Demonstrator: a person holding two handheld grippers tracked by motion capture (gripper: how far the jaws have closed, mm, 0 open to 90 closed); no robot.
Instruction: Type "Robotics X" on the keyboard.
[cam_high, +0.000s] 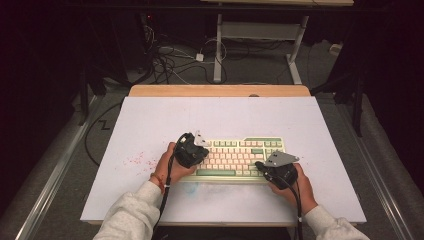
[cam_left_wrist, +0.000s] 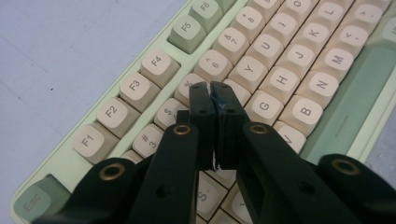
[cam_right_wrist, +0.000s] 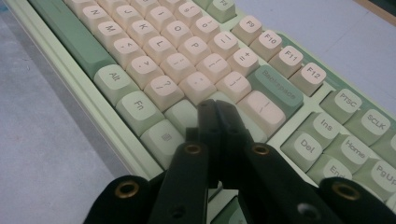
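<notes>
A pale green keyboard (cam_high: 235, 159) with cream and green keys lies near the front middle of the white table. My left gripper (cam_high: 197, 150) hovers over its left end, jaws pressed together and empty. In the left gripper view the shut gripper (cam_left_wrist: 211, 88) points at the cream keys (cam_left_wrist: 275, 84) around the number and letter rows. My right gripper (cam_high: 260, 165) sits at the keyboard's lower right, also shut. In the right gripper view the shut gripper (cam_right_wrist: 215, 108) hangs over the keyboard (cam_right_wrist: 70, 42) near the Backspace key (cam_right_wrist: 275, 86).
The white table top (cam_high: 220, 120) has a wooden back edge (cam_high: 220, 90) and reddish specks (cam_high: 135, 161) at the left. Beyond it stand a desk frame (cam_high: 260, 45) and tangled cables (cam_high: 170, 60) on the floor. Grey-sleeved forearms (cam_high: 135, 210) enter from the front.
</notes>
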